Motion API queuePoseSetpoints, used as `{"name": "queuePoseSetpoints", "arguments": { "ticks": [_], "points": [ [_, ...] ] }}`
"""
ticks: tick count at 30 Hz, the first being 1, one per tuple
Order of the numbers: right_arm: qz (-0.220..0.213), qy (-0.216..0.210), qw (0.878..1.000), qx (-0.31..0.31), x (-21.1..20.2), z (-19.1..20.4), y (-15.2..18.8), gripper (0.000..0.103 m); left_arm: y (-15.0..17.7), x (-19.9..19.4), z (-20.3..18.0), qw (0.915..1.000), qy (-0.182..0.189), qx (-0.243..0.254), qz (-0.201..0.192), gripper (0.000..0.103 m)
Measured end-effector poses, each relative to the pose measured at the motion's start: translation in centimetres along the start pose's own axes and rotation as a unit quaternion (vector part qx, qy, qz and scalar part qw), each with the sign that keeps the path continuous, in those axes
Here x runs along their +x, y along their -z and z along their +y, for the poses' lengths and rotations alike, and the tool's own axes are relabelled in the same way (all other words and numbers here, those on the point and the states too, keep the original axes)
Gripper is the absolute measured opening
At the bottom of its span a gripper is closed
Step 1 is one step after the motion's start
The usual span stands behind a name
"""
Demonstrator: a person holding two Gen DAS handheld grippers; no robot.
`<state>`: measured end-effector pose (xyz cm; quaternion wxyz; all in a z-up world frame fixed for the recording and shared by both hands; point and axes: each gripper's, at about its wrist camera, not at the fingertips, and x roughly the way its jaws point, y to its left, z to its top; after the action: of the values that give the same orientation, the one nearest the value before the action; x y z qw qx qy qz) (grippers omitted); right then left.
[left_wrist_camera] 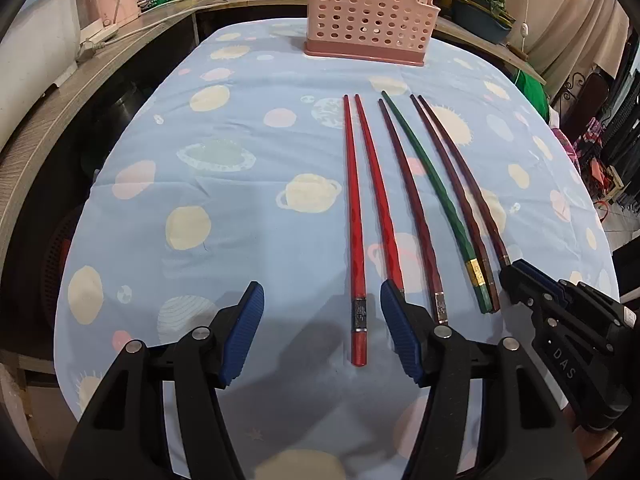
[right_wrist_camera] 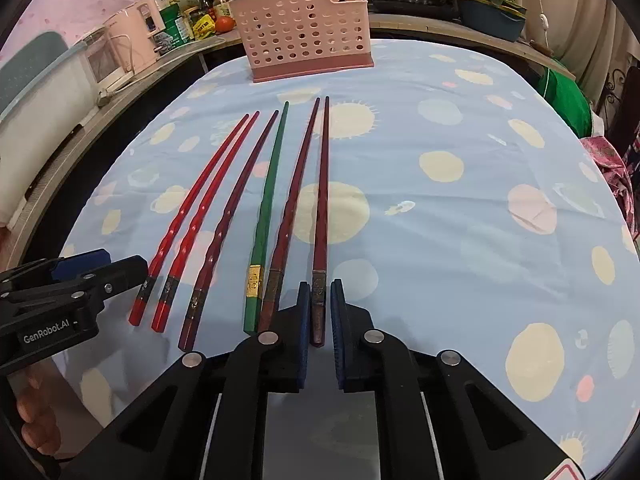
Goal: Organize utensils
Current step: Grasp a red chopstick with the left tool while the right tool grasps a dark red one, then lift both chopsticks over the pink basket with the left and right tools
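Across the middle of both frames, all 6 chopsticks lie on the bench; the pink basket at upper centre shows none inside, so nothing looks sorted yet. Your right gripper has its jaws nearly pinching the rightmost dark chopstick. Your left gripper is spread wide around a red one.

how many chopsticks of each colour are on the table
red chopsticks: 2
dark maroon chopsticks: 3
green chopstick: 1
total: 6
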<state>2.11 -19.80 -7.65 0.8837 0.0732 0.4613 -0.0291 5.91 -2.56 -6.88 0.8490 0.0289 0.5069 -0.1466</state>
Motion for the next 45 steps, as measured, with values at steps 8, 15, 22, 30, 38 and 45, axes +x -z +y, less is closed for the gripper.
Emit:
{"name": "queuePoseSetpoints", "arguments": {
  "ticks": [8,15,22,30,38,45],
  "points": [
    [-0.001,0.001,1.000,0.000,0.0,-0.1,0.0,0.007,0.5,0.6,-0.5,0.9999,0.002,0.009,0.010,0.055],
    [0.000,0.001,1.000,0.000,0.0,-0.1,0.0,0.007,0.8,0.9,-0.6,0.9998,-0.004,0.014,0.015,0.046],
    [0.000,0.001,1.000,0.000,0.0,-0.1,0.0,0.007,0.8,0.8,-0.8,0.9996,0.002,0.024,0.014,0.010],
    [0.001,-0.002,1.000,0.003,-0.2,-0.1,0.1,0.007,0.7,0.5,-0.8,0.9996,0.009,0.022,0.014,0.007],
    [-0.023,-0.004,1.000,0.015,-2.3,-0.8,-0.6,0.007,-0.2,-0.8,-0.6,0.9997,0.019,0.014,0.005,0.007],
    [-0.067,-0.003,0.997,0.034,-5.4,-2.1,-2.9,0.007,-2.0,-3.2,-0.2,0.9994,0.029,0.002,-0.019,0.007]
  ]
}}
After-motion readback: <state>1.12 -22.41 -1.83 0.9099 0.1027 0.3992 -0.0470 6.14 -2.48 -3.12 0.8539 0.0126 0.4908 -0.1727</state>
